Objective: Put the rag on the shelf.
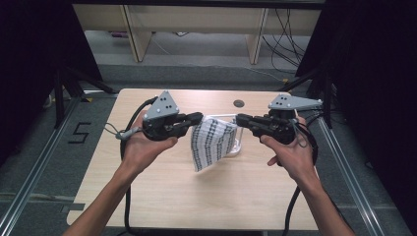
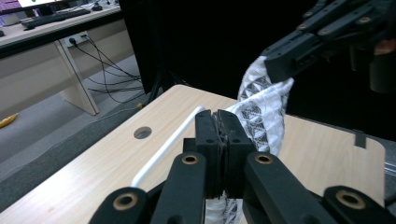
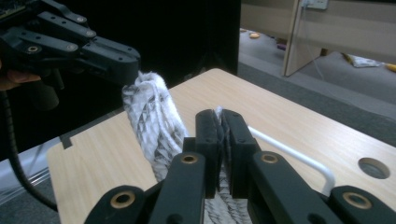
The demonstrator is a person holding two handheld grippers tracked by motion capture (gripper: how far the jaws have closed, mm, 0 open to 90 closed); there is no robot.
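Note:
A white cloth with a black grid pattern [image 1: 212, 143] hangs above the wooden table [image 1: 162, 191], held up by its two top corners. My left gripper [image 1: 198, 117] is shut on the left corner and my right gripper [image 1: 240, 119] on the right corner. In the left gripper view my jaws [image 2: 218, 117] pinch the cloth [image 2: 261, 114], and the right gripper [image 2: 280, 63] grips it farther off. From the right gripper view my jaws [image 3: 218, 116] clamp the fabric [image 3: 152, 116], whose bunched far end the left gripper [image 3: 130, 63] holds.
A white bent-rod rack [image 1: 237, 145] lies on the table under and behind the cloth, and its rod shows [image 2: 163, 149] [image 3: 289, 154] in both gripper views. A round cable hole [image 1: 239, 103] sits near the table's far edge. Black curtains flank the table; desks stand beyond.

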